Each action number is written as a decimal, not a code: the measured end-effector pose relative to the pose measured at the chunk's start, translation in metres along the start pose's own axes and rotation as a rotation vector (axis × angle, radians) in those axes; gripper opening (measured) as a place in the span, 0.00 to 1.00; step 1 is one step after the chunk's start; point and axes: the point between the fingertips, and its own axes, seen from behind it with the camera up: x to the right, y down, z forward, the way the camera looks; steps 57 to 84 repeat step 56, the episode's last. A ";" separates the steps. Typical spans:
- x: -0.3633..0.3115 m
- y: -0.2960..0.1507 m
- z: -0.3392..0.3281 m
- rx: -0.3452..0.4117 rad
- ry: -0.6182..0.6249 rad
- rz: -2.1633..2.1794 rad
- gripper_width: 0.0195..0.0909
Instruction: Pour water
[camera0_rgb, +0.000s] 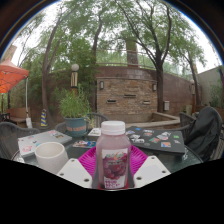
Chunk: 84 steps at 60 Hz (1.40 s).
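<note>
Standing between fingers (114, 170), bottle (114, 155), upright

Gripper (113, 172) level, pointing forward toward 12 o'clock. Two pale fingers: one at 7 o'clock (76, 172), the other at 5 o'clock (150, 170). Magenta pads (88, 160) on the inner faces, angled inward. Bottle (114, 156) upright between the pads, which sit against its sides at left and right; fingers closed on it. No hand or sleeve in view.
</note>
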 end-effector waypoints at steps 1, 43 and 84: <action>0.000 0.000 0.000 0.004 0.000 0.000 0.31; -0.021 -0.043 -0.166 -0.016 0.054 -0.028 0.90; -0.045 -0.056 -0.268 -0.019 0.036 0.015 0.90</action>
